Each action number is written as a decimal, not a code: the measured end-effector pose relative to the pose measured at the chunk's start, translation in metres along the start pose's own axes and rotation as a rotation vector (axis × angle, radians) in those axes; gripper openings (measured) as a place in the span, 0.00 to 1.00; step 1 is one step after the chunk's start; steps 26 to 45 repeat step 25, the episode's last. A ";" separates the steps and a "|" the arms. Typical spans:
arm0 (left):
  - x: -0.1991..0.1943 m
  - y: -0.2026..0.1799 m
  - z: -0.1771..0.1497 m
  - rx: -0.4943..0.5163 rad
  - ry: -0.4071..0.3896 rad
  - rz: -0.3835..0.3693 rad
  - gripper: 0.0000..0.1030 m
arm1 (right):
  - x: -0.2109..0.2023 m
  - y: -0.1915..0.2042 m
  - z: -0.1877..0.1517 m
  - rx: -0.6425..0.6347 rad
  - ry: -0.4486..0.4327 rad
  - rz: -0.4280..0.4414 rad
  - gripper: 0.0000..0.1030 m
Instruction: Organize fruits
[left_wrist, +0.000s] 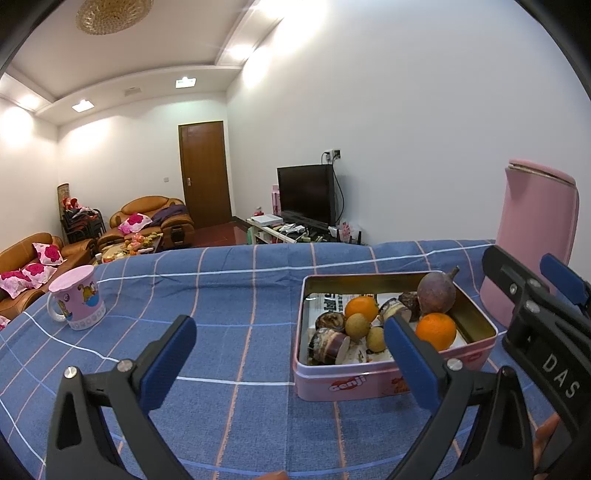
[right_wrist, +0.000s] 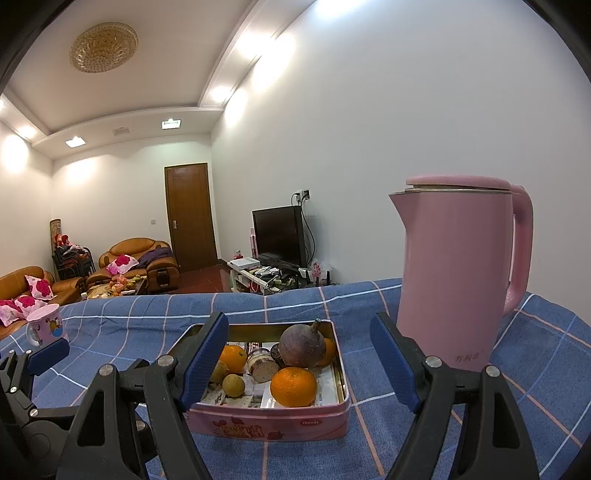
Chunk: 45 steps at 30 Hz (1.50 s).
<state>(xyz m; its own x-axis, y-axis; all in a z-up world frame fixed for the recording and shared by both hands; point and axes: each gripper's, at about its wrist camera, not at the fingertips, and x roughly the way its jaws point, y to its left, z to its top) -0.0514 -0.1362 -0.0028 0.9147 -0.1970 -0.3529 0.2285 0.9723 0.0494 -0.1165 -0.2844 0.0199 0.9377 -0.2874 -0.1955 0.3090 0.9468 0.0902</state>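
Observation:
A pink tin box (left_wrist: 391, 384) sits on the blue checked cloth and holds mixed fruit: two oranges (left_wrist: 436, 329), a purple round fruit (left_wrist: 436, 291), small tan fruits (left_wrist: 357, 325) and dark brown pieces (left_wrist: 328, 341). In the right wrist view the tin (right_wrist: 273, 424) lies straight ahead with an orange (right_wrist: 293, 386) at its front and the purple fruit (right_wrist: 302, 346) behind. My left gripper (left_wrist: 291, 354) is open and empty, just left of the tin. My right gripper (right_wrist: 299, 365) is open and empty, hovering in front of the tin.
A tall pink kettle (right_wrist: 458, 273) stands right of the tin, close behind the right gripper. A pink mug (left_wrist: 77, 299) stands at the far left of the cloth. The table's far edge drops to a living room with sofas and a TV.

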 end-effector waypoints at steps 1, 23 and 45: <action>0.000 0.000 0.000 0.000 -0.001 0.001 1.00 | 0.000 0.000 0.000 0.001 0.000 0.000 0.78; 0.001 0.004 0.000 -0.004 0.012 -0.008 1.00 | 0.003 0.000 0.001 -0.004 0.014 -0.001 0.78; 0.002 0.004 0.000 -0.006 0.017 -0.001 1.00 | 0.003 0.000 0.000 -0.003 0.015 -0.002 0.78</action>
